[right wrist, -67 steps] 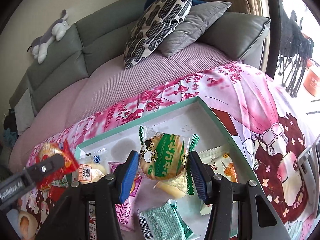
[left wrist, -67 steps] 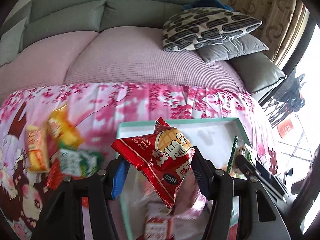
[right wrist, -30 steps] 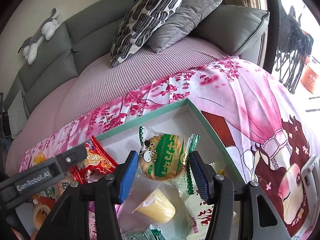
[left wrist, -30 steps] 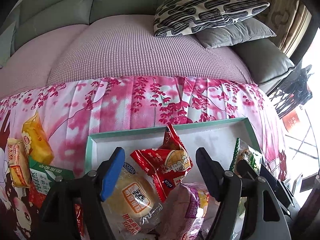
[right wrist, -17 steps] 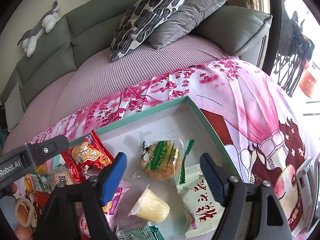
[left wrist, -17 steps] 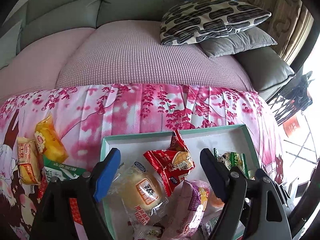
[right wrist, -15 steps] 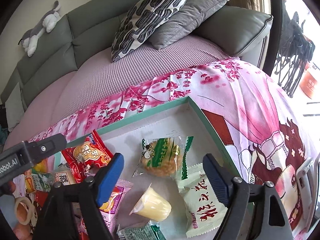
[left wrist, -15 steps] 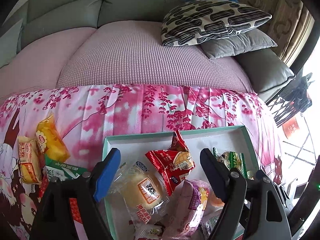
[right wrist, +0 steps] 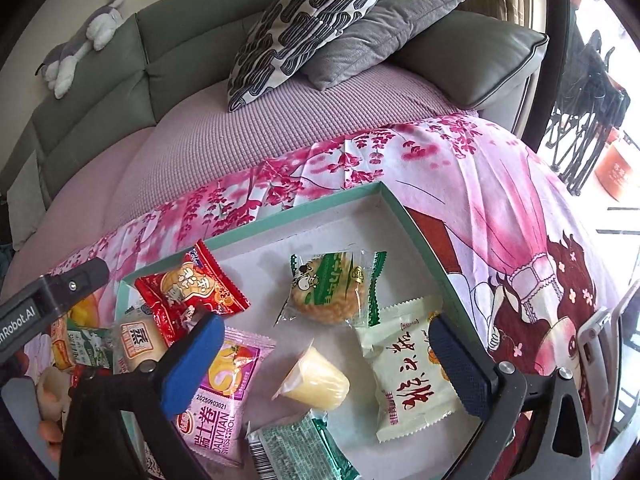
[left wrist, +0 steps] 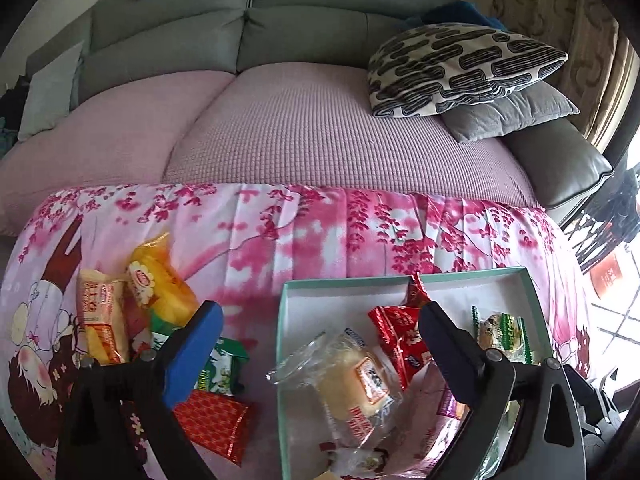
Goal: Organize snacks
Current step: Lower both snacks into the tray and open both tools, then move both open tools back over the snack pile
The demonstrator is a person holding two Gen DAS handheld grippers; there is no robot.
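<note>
— Look, both grabbers are wide apart and holding nothing. The right gripper hangs over the green box, right above the yellow jelly cup.

— So what gets picked next?

— I think the snacks not yet in the box. See the pile on the pink cloth? The yellow bag, the orange pack, the green pack and the red pack.

— Which grabber is closer?

— The left gripper. The pile lies just off its left finger, outside the box wall. The other grabber is way over on the far side of the box.

— Which way does the yellow bag lie?

— Longways, pointing away from the grabber, tipped a bit. So I guess the left one must slide sideways, then pinch across the thin part.
</note>
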